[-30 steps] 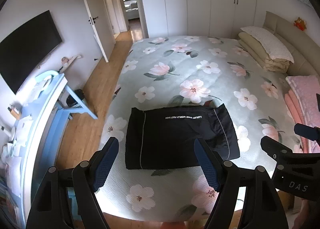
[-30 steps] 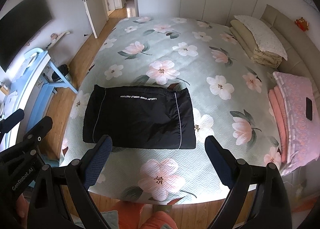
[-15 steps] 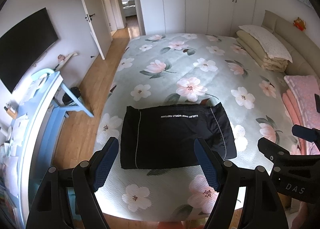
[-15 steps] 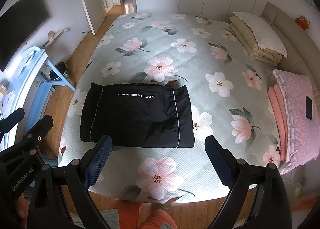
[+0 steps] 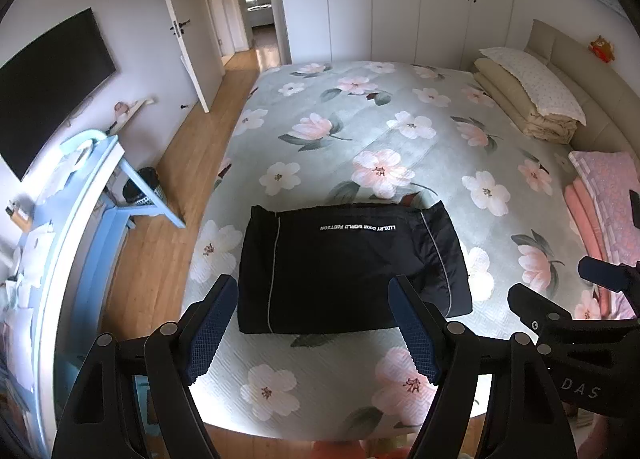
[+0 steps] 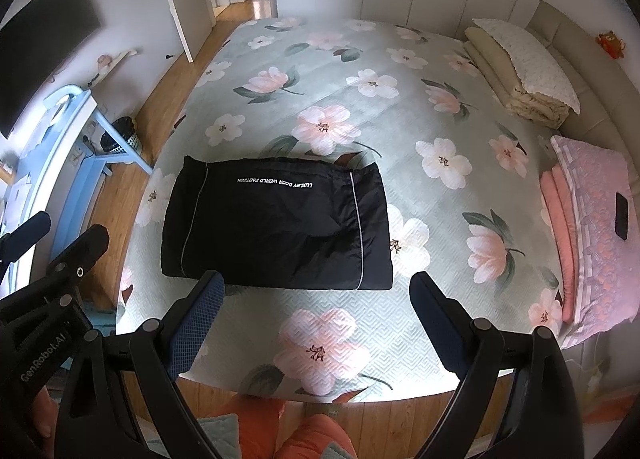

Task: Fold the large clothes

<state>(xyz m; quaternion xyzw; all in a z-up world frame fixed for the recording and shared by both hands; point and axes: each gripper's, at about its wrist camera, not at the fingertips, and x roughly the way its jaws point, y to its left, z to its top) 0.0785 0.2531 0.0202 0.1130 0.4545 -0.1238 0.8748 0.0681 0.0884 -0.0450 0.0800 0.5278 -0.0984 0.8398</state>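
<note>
1. A black jacket (image 5: pixel 348 267) is seen folded into a flat rectangle near the foot edge of the flowered bedspread (image 5: pixel 400 131).
2. The left gripper (image 5: pixel 312 323) is held above the bed edge, jaws spread wide, nothing gripped.
3. The right gripper (image 6: pixel 316 323) is likewise held apart and empty, clear of the jacket.
4. Folded pink blankets (image 6: pixel 592 227) are stacked at the bed's right side.

Folded jacket (image 5: pixel 352 271), centre frame: black, thin pale piping lines, white lettering. Bedspread (image 5: pixel 400 131): pale green, pink and white flowers, dark green leaves. Right edge: pink patterned blanket (image 6: pixel 596 227). Left gripper (image 5: pixel 312 323) pads: dark blue. Desk (image 5: pixel 80 195), left: light blue. Floor (image 5: pixel 192 139): warm wood-tone.
</note>
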